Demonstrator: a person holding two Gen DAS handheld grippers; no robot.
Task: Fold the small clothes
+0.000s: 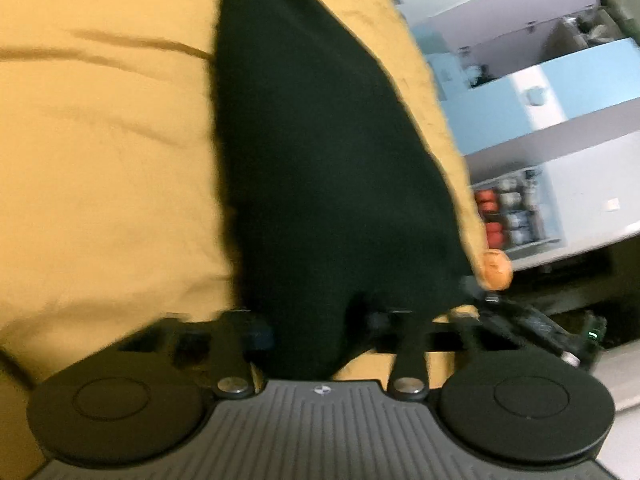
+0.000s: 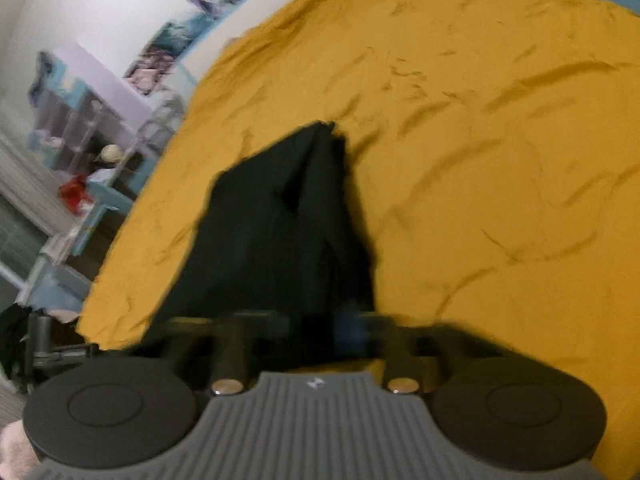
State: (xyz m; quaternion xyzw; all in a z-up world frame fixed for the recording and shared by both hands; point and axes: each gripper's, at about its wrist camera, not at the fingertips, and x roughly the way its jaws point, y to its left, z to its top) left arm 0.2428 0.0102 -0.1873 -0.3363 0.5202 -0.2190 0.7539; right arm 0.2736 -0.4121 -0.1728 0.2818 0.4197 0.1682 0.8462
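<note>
A small black garment point(image 1: 320, 160) stretches away from my left gripper point(image 1: 316, 326) over a mustard-yellow bedsheet point(image 1: 100, 160). The left jaws are shut on its near edge. In the right wrist view the same black garment point(image 2: 276, 232) hangs in folds from my right gripper point(image 2: 320, 326), whose jaws are shut on its near edge, above the yellow sheet point(image 2: 480, 160). The far end of the cloth comes to a point on the sheet. Both views are blurred. The fingertips are hidden in the cloth.
The bed's right edge runs beside blue and white cupboards point(image 1: 560, 92) and shelves with jars point(image 1: 508, 212). An orange knob point(image 1: 496, 270) shows by that edge. On the other side stand a shelf unit point(image 2: 80, 128), wall pictures point(image 2: 200, 12) and a dark stand point(image 2: 40, 352).
</note>
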